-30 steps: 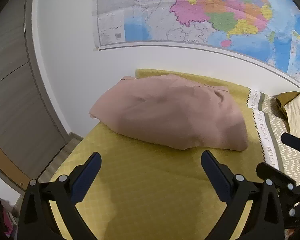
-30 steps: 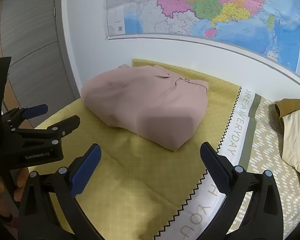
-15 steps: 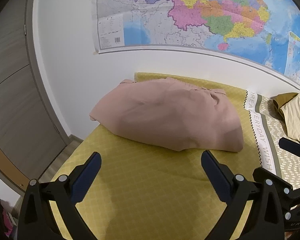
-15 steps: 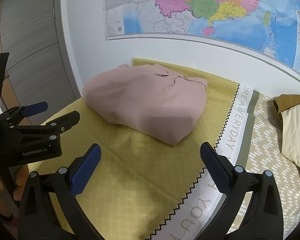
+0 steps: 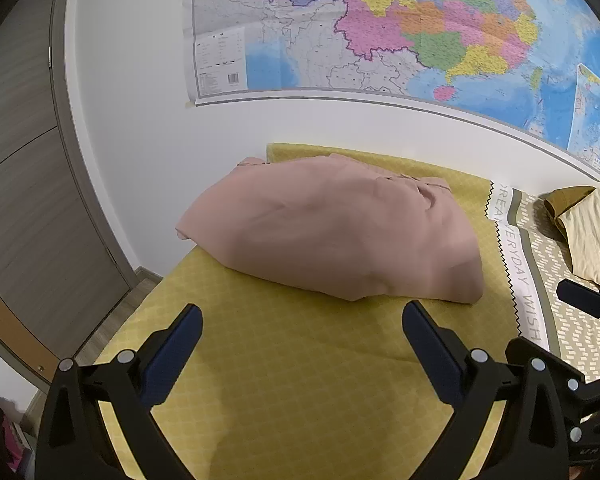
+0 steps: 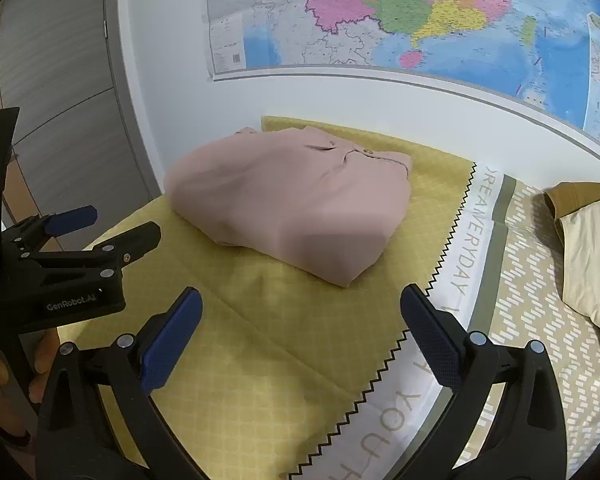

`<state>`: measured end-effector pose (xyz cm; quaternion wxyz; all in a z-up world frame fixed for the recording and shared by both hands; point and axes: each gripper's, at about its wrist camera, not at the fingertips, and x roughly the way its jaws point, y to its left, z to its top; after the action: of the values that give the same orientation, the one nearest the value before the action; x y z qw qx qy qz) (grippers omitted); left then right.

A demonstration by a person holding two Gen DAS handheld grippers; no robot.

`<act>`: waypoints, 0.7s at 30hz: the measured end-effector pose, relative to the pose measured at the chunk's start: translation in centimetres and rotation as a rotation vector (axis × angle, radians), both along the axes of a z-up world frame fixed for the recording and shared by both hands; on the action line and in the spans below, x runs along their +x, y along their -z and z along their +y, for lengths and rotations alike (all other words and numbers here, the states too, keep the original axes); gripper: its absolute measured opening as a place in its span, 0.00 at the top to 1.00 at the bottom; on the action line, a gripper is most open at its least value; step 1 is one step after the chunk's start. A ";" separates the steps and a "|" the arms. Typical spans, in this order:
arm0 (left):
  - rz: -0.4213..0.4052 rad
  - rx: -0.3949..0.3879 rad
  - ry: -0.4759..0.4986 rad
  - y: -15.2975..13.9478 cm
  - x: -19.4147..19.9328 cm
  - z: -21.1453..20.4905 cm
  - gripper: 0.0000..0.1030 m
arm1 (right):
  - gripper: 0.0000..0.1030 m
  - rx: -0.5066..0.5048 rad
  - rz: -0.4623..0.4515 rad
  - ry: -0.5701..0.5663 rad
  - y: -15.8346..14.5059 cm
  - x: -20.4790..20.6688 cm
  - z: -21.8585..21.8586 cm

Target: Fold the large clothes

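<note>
Looked soft and limp: folded pink shirt (image 5: 332, 228) at frame centre, best pinched at near fold edge; left gripper (image 5: 300, 344) and right gripper (image 6: 298, 328) gaped, empty.

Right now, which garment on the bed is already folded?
The pink garment on the yellow cloth: a compact folded bundle, collar on top. The beige garment at the right edge lies spread out. Both tongs are open, holding nothing.
</note>
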<state>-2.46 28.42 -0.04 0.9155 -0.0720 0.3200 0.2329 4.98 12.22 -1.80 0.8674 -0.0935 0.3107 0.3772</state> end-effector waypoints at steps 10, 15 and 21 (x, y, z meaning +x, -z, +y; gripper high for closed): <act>-0.001 0.002 -0.002 0.1 0.0 -0.2 0.06 | 0.05 -0.002 -0.007 0.000 0.0 -0.1 0.0; -0.001 0.002 0.001 0.2 0.0 -0.1 0.06 | 0.05 -0.001 -0.010 0.000 -0.1 -0.1 0.0; -0.001 0.000 0.003 0.2 0.0 -0.1 0.06 | 0.05 -0.002 -0.009 0.000 -0.1 -0.1 0.0</act>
<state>-2.49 28.31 -0.26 0.9160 -0.0718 0.3198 0.2315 4.83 12.19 -1.72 0.8688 -0.0961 0.3071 0.3764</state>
